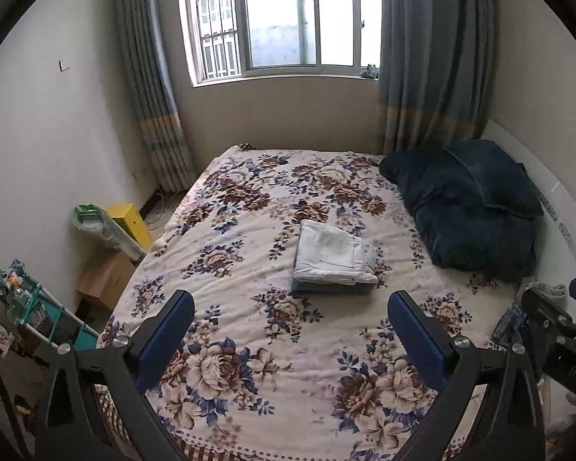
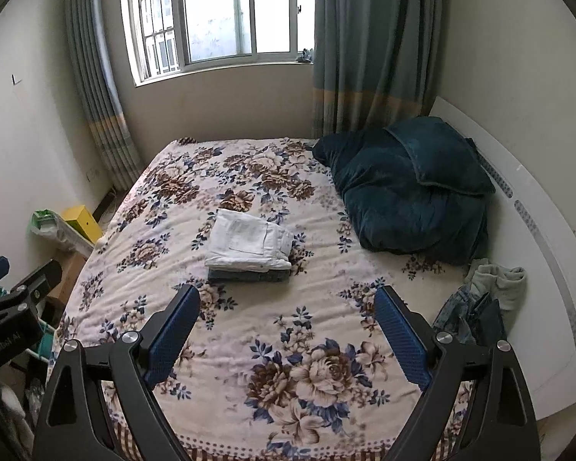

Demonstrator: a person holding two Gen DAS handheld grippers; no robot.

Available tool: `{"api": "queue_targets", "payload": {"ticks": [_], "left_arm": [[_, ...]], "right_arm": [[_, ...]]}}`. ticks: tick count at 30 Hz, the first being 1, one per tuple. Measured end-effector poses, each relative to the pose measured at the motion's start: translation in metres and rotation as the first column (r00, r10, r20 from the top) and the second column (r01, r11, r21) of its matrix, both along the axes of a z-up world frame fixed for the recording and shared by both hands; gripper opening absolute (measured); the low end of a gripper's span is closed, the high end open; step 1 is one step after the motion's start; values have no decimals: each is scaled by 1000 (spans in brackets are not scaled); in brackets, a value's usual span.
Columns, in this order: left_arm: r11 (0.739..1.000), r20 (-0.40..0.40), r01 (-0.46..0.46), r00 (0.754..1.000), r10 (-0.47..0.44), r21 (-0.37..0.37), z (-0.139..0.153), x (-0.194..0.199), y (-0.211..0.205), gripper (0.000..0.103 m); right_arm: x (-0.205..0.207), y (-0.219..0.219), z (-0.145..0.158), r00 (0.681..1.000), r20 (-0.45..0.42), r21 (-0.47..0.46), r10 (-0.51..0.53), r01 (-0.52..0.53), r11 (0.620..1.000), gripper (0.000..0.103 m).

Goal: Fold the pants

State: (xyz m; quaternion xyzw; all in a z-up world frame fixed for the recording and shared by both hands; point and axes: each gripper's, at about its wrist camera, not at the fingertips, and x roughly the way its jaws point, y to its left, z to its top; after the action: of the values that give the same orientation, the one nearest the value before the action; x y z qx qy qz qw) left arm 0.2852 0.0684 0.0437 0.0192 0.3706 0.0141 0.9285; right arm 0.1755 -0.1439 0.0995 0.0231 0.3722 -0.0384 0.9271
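Folded white pants (image 1: 334,255) (image 2: 249,240) lie on top of folded dark jeans (image 2: 247,276) in the middle of the floral bed (image 1: 249,345) (image 2: 268,338). A loose pile of denim and grey-green clothes (image 2: 484,296) (image 1: 533,299) sits at the bed's right edge by the headboard. My left gripper (image 1: 292,299) hangs open above the near part of the bed, nothing between its blue pads. My right gripper (image 2: 288,296) is also open and empty, short of the folded stack. Each gripper shows at the edge of the other's view.
A dark teal quilt and pillow (image 2: 411,188) fill the far right of the bed against the white headboard (image 2: 537,230). On the floor to the left stand a yellow box (image 1: 132,221), a cardboard box (image 1: 103,280) and a teal rack (image 1: 46,315). Curtains frame the window behind.
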Motion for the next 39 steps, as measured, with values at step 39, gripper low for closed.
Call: {"api": "queue_targets", "payload": {"ticks": [39], "left_arm": [[1000,-4,21,1000,-21,4,1,-1,-4,103]], "right_arm": [[-11,2,-1,1000,-2,-24,-12,12,1000,99]]}}
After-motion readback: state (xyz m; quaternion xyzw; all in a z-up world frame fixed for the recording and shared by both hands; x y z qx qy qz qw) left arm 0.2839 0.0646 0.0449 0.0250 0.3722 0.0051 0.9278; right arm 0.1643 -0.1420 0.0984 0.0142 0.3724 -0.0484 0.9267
